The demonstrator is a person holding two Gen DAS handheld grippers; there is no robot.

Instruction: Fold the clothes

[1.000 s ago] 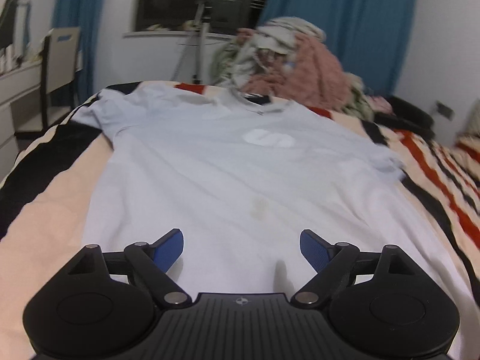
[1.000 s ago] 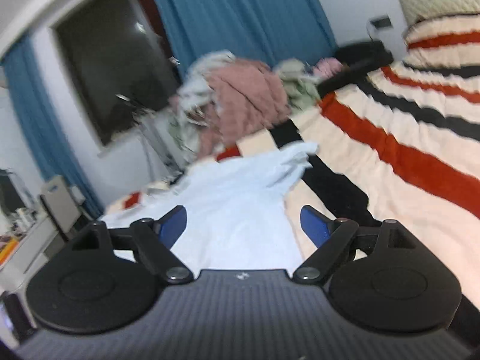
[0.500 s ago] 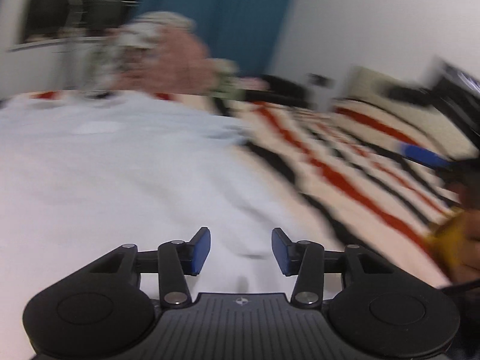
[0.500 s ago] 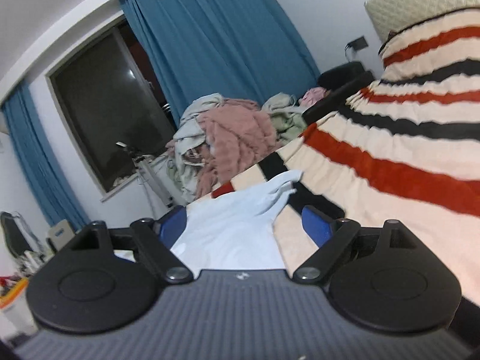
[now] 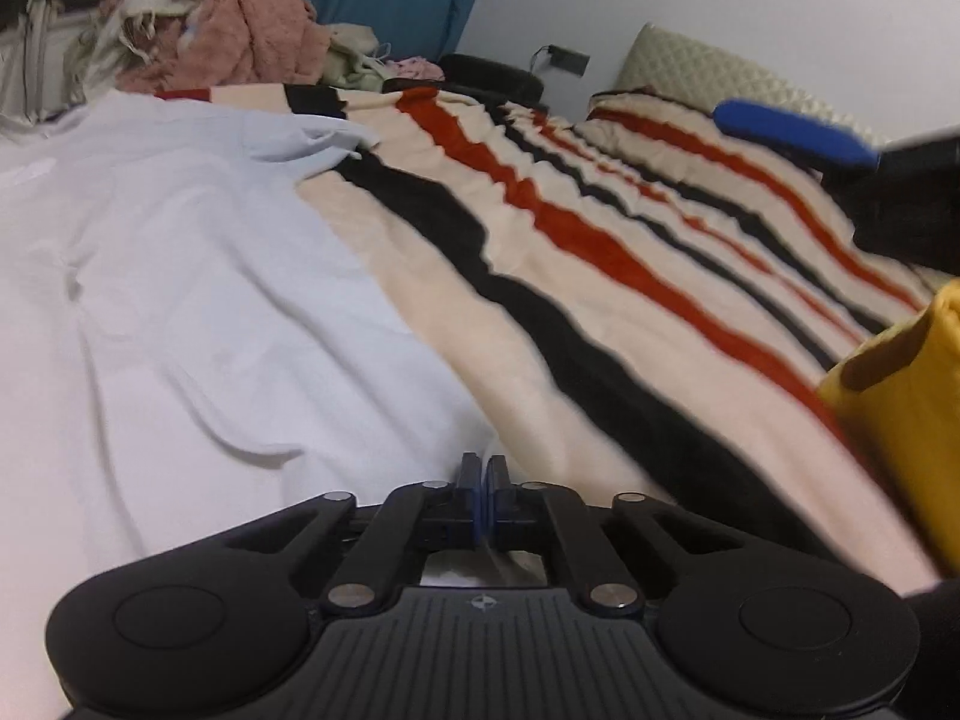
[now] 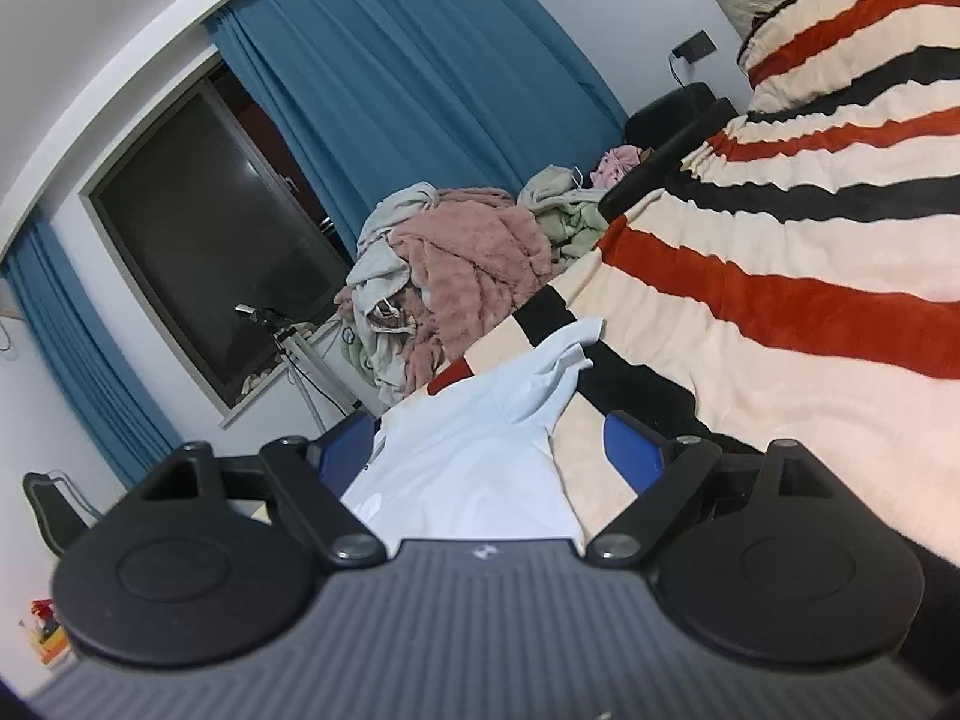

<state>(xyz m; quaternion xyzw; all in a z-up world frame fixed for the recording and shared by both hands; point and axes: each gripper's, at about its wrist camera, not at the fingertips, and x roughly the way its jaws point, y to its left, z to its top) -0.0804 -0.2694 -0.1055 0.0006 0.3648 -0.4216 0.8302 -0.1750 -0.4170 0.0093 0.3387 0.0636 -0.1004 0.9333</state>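
T-shirt: one pale blue T-shirt (image 5: 180, 300) lies spread flat on the bed, covering the left part of the striped blanket in the left wrist view; one short sleeve (image 5: 312, 138) sticks out toward the blanket's stripes, its edge slightly rumpled.
Left gripper: the left gripper (image 5: 483, 480) sits at the T-shirt's near right edge, where the cloth meets the blanket. Its two blue pads are pressed together with a thin fold of the shirt's hem pinched between them.
Right gripper: the right gripper (image 6: 492, 450) is held above the bed with its jaws wide apart and nothing between them; the T-shirt and its sleeve show through the gap, well beyond the fingers. In the left wrist view one of its blue fingers (image 5: 798, 132) shows at the right edge, over the blanket.
Blanket: one blanket (image 5: 600, 300) with cream, black and red stripes covers the bed.
Clothes pile: one heap of clothes (image 6: 456, 276) sits past the far edge of the bed, a pink fuzzy piece on top, with grey-white and pale green pieces around it.
Curtains: two blue curtain panels (image 6: 408, 96), one on each side of one dark window (image 6: 216, 228).
Headboard: one quilted beige headboard (image 5: 720, 78) at the bed's far right end.
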